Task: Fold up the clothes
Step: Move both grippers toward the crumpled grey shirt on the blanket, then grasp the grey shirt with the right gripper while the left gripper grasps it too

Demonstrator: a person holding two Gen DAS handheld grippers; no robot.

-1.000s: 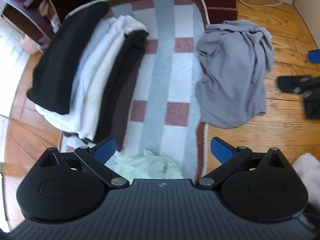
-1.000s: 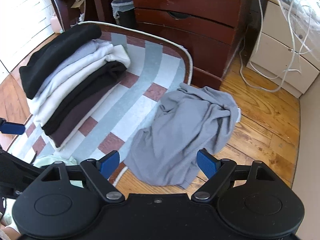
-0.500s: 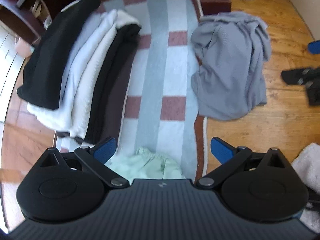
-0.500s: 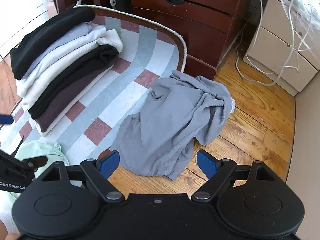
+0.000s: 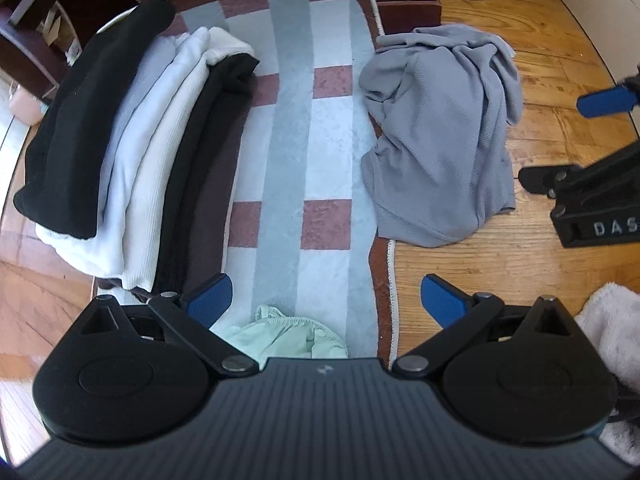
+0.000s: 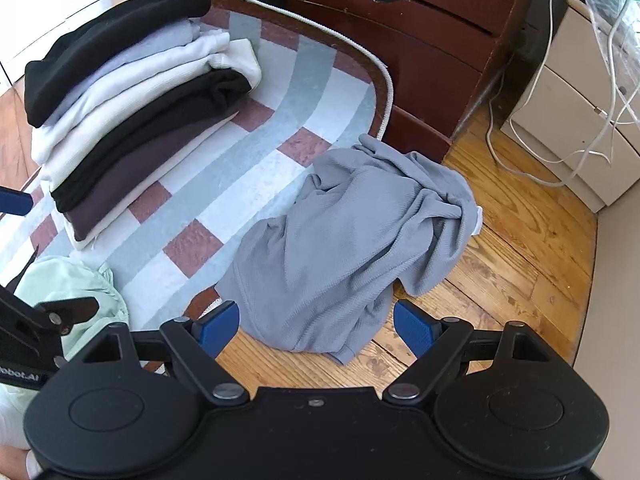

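Note:
A crumpled grey garment [image 5: 440,136] [image 6: 352,248] lies half on the striped rug [image 5: 288,160] [image 6: 224,184], half on the wooden floor. A stack of folded clothes [image 5: 132,152] [image 6: 132,112], black on top, then white and dark layers, rests on the rug's left side. A pale green garment [image 5: 284,338] [image 6: 68,292] sits at the rug's near end. My left gripper [image 5: 326,304] hovers open above the green garment. My right gripper [image 6: 316,326] hangs open just short of the grey garment's near hem. Neither holds anything.
A dark wooden dresser [image 6: 420,40] stands behind the rug. A white cabinet [image 6: 576,120] with loose cables [image 6: 520,152] is at the far right. A fluffy white cloth [image 5: 612,340] lies near the left gripper's right side. Wood floor [image 5: 500,276] lies right of the rug.
Both grippers have drifted nearer the grey garment, the right one coming lower over its near hem and further into the left view. Both stayed open and the clothes have not moved.

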